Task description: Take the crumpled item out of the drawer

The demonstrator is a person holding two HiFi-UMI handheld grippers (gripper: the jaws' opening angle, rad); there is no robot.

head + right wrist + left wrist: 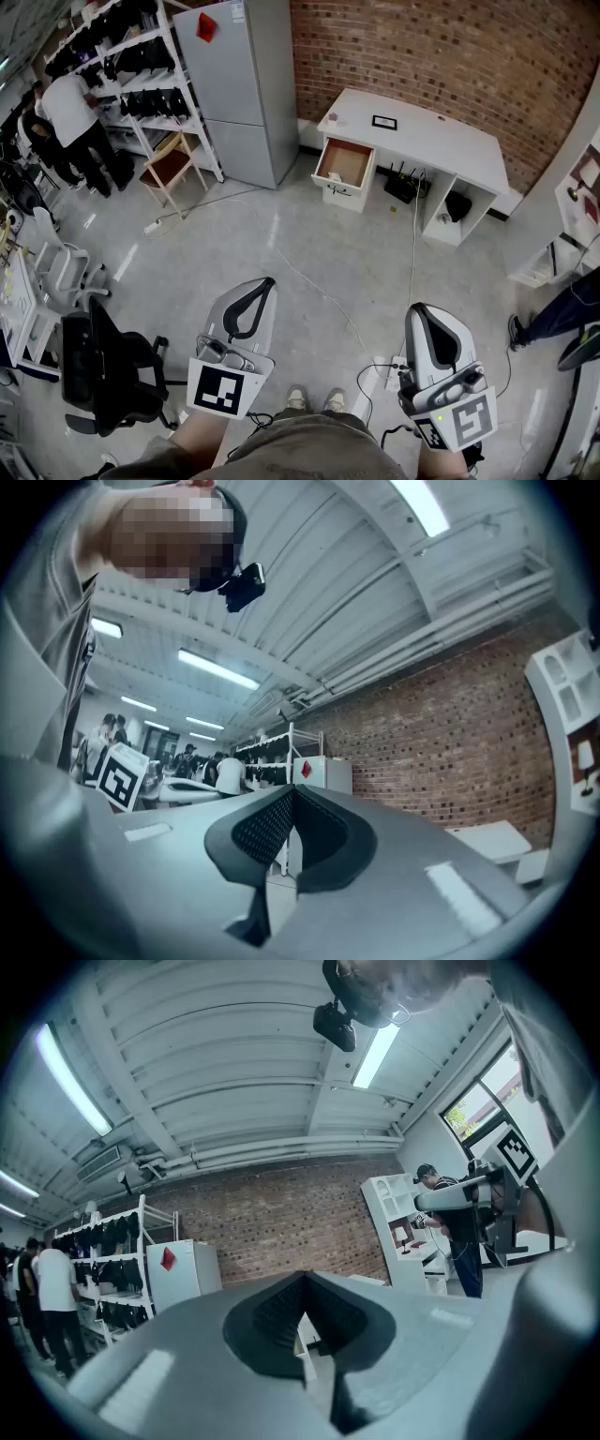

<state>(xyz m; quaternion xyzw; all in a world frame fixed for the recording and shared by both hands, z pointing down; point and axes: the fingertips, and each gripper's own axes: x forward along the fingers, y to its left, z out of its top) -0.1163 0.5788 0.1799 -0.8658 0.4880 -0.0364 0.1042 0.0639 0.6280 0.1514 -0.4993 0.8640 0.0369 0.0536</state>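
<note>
Both grippers sit low and close to the body, held out in front of the waist and aimed ahead across the floor. The left gripper (267, 282) angles slightly to the right, its marker cube nearest the person. Its own view shows the 2 jaws (302, 1283) pressed tip to tip with nothing between them. Same story on the right gripper (418, 312): it leans a touch to the left, jaws closed together and empty (292, 795). The 2 grippers are well apart, with the person's shoes (314, 400) on the floor between them.

Far ahead, against the brick wall (422, 47), stands the white desk (441, 141). The drawer (343, 161) at its left end is pulled open, showing a brown inside. The crumpled item cannot be made out in it from this far back. Neither gripper is anywhere near it.

Off to the left, a grey fridge (239, 84) stands beside a white shelf rack (141, 56), where another person (75, 117) is busy. A black office chair (108, 370) sits just left of the left gripper.
</note>
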